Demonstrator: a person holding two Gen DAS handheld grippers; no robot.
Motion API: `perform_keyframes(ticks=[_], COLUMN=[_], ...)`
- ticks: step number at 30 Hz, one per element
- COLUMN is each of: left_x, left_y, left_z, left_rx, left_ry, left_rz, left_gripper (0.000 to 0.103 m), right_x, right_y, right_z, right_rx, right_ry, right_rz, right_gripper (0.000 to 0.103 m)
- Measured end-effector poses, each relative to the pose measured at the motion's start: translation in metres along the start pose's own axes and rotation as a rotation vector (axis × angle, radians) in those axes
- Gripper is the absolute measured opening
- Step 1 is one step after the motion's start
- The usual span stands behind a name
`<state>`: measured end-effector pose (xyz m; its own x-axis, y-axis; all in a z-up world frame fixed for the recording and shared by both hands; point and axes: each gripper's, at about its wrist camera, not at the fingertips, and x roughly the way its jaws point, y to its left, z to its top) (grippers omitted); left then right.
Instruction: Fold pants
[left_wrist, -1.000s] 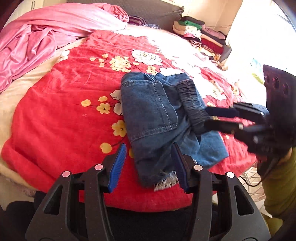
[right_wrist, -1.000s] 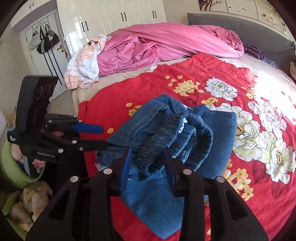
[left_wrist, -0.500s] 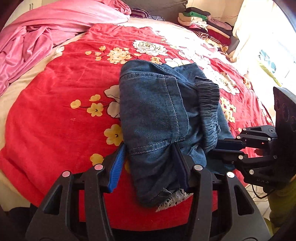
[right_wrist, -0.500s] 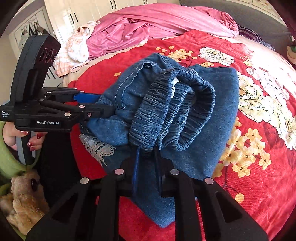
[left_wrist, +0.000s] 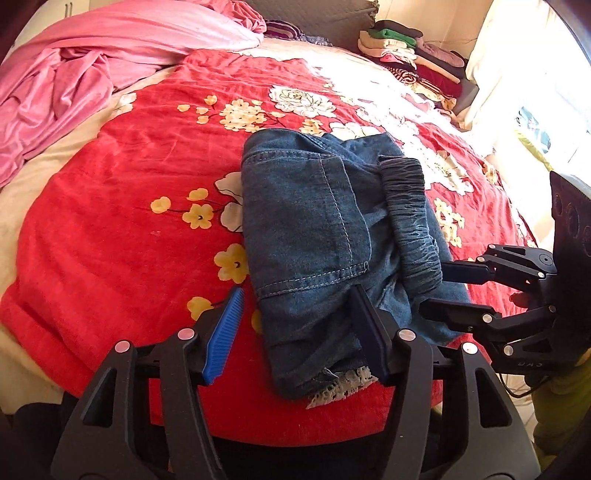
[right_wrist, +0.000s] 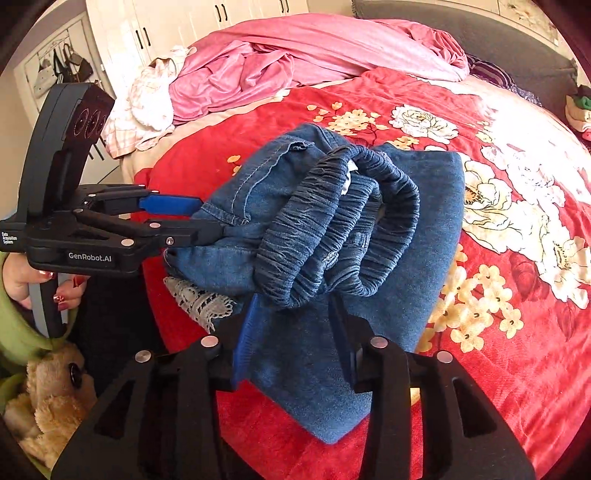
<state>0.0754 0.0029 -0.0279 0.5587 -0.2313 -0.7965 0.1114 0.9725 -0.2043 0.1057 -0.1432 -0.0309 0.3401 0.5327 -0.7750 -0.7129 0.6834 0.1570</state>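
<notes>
Left wrist: pants (left_wrist: 314, 236) folded on blanket (left_wrist: 110, 240) | left gripper (left_wrist: 299, 328) just widened, released, astride hem | right gripper (right_wrist: 295, 332) just opened, released, waistband between jaws.

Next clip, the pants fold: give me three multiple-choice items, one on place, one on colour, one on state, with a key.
1. Where do the denim pants lie?
A. on the red floral blanket
B. on the pink sheet
C. on the floor

2. What colour is the lace trim at the hem?
A. black
B. white
C. yellow

3. How are the pants?
A. spread flat at full length
B. hanging from a hook
C. folded into a compact bundle

Key: A, red flowered fabric shows all around them; B, pale lace at the near edge; C, layers stacked with the waistband on top.
</notes>
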Motion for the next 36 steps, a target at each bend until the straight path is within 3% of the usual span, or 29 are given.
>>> perform_keyframes(ticks=[8,18,20,36], left_x=[-0.004,-0.011,-0.014,-0.045], left_y=[0.001,0.003,0.005,0.03], left_z=[-0.001,-0.002,-0.003,-0.003], left_rx=[-0.004,-0.011,-0.015,-0.072], left_ry=[-0.004,-0.011,-0.018,-0.077], left_rz=[-0.001,-0.007,-0.007,0.005], left_gripper=[0.06,0.073,0.075,0.093], right_x=[-0.005,-0.006,-0.007,-0.032], right_y=[-0.002,-0.001,-0.001,0.0], right_z=[0.004,0.004,0.004,0.007], right_rx=[0.006,0.006,0.004,0.008], right_ry=[-0.012,-0.013,-0.016,-0.072], right_rz=[-0.015,-0.02,-0.023,-0.038], right_gripper=[0.052,0.052,0.062,0.069])
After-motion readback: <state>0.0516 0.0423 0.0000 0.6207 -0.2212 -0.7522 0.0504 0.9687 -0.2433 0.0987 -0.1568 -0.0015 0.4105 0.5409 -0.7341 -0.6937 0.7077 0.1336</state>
